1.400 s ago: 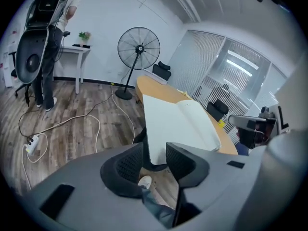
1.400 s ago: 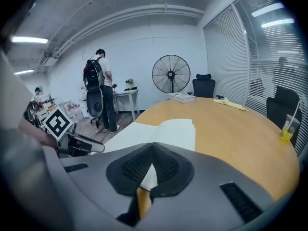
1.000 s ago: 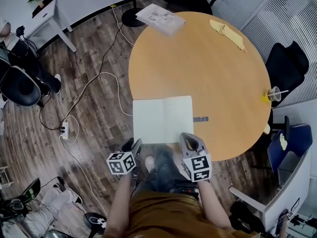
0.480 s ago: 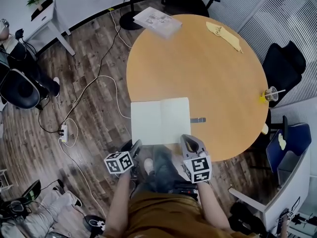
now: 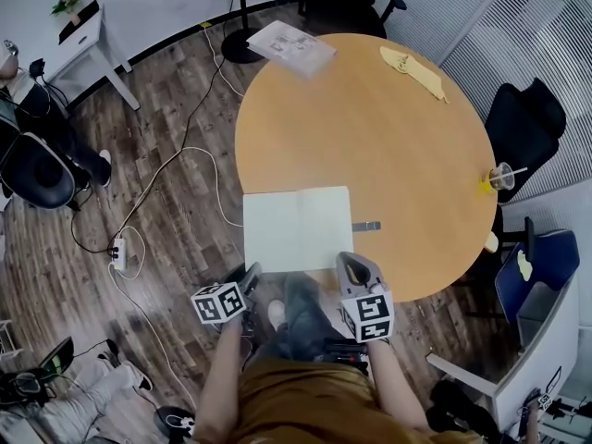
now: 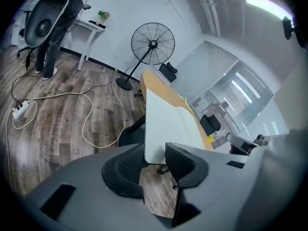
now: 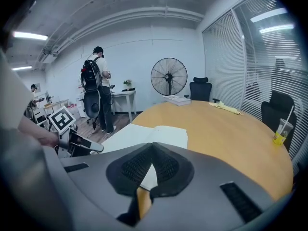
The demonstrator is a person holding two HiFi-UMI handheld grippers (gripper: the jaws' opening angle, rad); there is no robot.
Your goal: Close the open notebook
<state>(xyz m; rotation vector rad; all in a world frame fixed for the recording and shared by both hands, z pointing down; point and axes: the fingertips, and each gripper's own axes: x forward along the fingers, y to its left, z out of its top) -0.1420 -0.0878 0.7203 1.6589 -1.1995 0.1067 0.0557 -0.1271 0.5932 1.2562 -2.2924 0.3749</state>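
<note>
Black ribbed fingers of the left gripper stand apart, having just been closing. The near left corner of the open notebook sits in the gap between them with no pad pressing on it, and this corner overhangs the desk edge above the plank floor. The fingers of the right gripper are clenched tip to tip. The notebook's near right page shows just beyond them; whether paper is caught at the tips cannot be told. The notebook lies flat and open, blank white pages up, at the near rim of the round wooden desk, reaching from the left fingers across to the right fingers. A small grey object lies on the desk just beside the notebook's right edge, ahead of the right fingers. Well beyond and to the right of the right fingers, a clear cup with a straw stands near the desk's rim. At the far side, well apart from both pairs of fingers, lie a yellow cloth and a stack of printed papers. Past the desk stand a pedestal fan, a black office chair and a person wearing a backpack.
</note>
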